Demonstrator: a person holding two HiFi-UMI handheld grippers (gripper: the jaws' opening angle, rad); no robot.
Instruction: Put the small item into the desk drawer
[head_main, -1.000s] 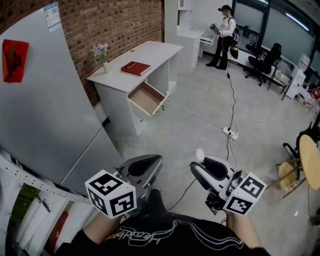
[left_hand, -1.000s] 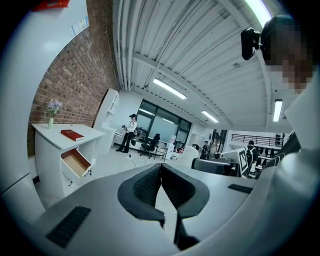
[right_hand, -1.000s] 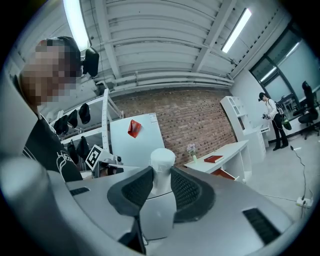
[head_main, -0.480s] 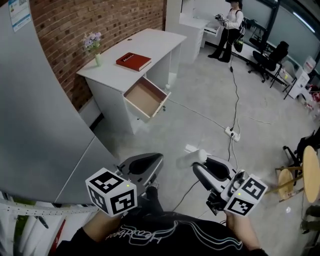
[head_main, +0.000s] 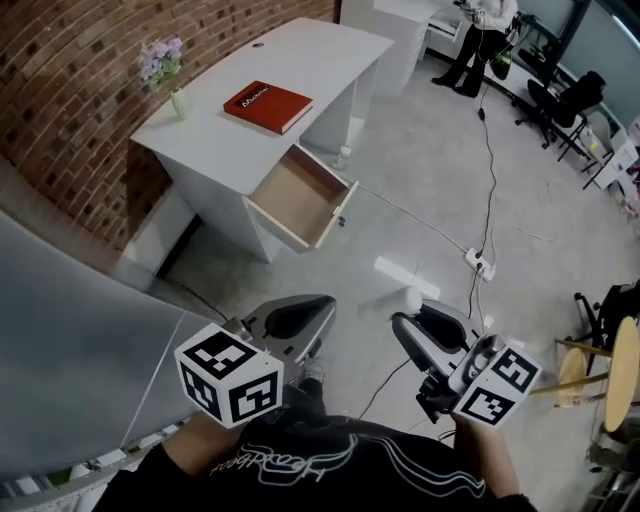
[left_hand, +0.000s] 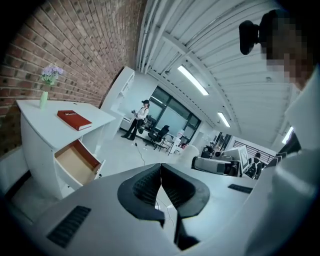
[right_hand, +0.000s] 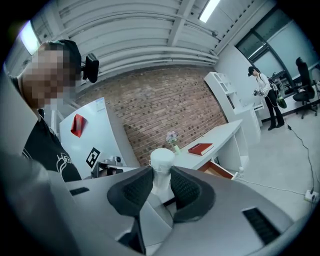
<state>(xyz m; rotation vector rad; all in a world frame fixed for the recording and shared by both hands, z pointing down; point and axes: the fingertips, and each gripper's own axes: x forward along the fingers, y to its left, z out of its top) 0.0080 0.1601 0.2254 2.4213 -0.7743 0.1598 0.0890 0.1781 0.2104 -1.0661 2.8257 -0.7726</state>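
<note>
The white desk (head_main: 262, 70) stands ahead by the brick wall, and its wooden drawer (head_main: 300, 197) is pulled open and looks empty. A red book (head_main: 268, 105) and a small vase of flowers (head_main: 163, 70) are on the desktop. My right gripper (head_main: 405, 315) is shut on the small white item (head_main: 412, 298), a capped, bottle-like piece whose round top sticks up between the pads (right_hand: 161, 167). My left gripper (head_main: 322, 303) is shut with nothing in it, level beside the right one. Both are held over the floor, well short of the drawer (right_hand: 218, 170).
A large grey panel (head_main: 70, 340) leans close on the left. On the floor lie a power strip (head_main: 478, 264) with cables and a white strip (head_main: 405, 278). A person (head_main: 482, 35) stands far behind the desk. A round stool (head_main: 612, 370) is at the right.
The view and both grippers have come closer to the desk, which now looks larger and nearer. The grey panel has slid off to the left. Neither grip has changed.
</note>
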